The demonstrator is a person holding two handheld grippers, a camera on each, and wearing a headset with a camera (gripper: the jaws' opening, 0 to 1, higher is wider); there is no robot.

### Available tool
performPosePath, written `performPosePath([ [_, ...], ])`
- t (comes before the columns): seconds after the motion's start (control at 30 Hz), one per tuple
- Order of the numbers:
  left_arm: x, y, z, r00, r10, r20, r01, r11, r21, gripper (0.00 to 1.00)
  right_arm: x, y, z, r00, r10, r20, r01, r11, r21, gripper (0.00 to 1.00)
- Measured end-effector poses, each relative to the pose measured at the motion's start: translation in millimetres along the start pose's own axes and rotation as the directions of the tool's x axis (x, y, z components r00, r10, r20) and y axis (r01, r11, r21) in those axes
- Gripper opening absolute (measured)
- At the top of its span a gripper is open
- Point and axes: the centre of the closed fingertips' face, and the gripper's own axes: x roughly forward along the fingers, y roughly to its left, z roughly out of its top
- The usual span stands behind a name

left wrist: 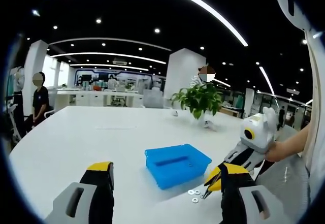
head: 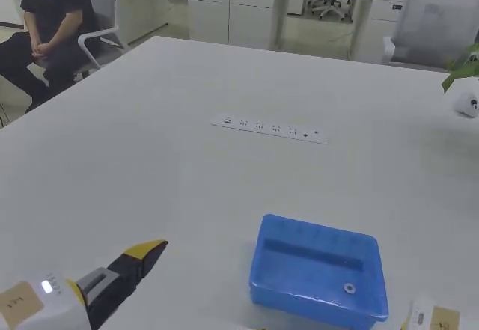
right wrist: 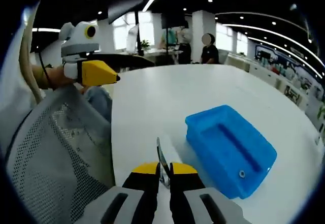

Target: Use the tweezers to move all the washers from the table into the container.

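Left gripper point(left wrist: 167, 168): jaws spread wide, nothing held, bottom of left gripper view.
Right gripper point(right wrist: 162, 167): jaws closed tight around tweezers point(right wrist: 161, 155), bottom centre of right gripper view.
Blue container point(head: 299, 300): lower centre-right of head view, on white tabletop point(head: 187, 180); one washer point(head: 349, 288) inside.
Loose washers point(left wrist: 194, 193): on tabletop just beside container, lower centre-right of left gripper view, tweezers tip near.

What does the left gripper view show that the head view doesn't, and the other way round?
Left gripper view: three loose washers on the table, with the right tongs and their tweezers close beside them. Head view: one washer already lying inside the blue container. Both: the container, the white table and the left tongs.
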Motion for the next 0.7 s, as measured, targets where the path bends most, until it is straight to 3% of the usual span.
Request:
performPosePath([
  [0.13,-0.1,-0.5,0.4,1.0,0.0,0.001,0.0,1.0,0.005,0.89,1.3,4.0,-8.4,0.9986,-0.001,-0.052,-0.003,0.996,-0.084,0.04],
  [0.47,0.7,-2.6,-1.7,0.9999,-0.009,-0.011,0.009,1.0,0.001,0.88,1.4,-2.9,-4.7,0.9991,-0.033,-0.028,0.032,0.999,-0.032,0.03],
  [0.53,0.6,-2.3,-1.7,0.9999,-0.008,-0.01,0.008,1.0,0.002,0.88,-2.3,-3.9,2.6,0.9993,-0.036,0.013,0.036,0.999,0.008,0.03],
  [0.7,0.3,-1.8,-2.1,0.9999,-0.006,-0.011,0.006,1.0,0.002,0.88,-13.8,-12.6,9.7,0.9982,-0.055,0.023,0.055,0.998,0.033,0.03],
])
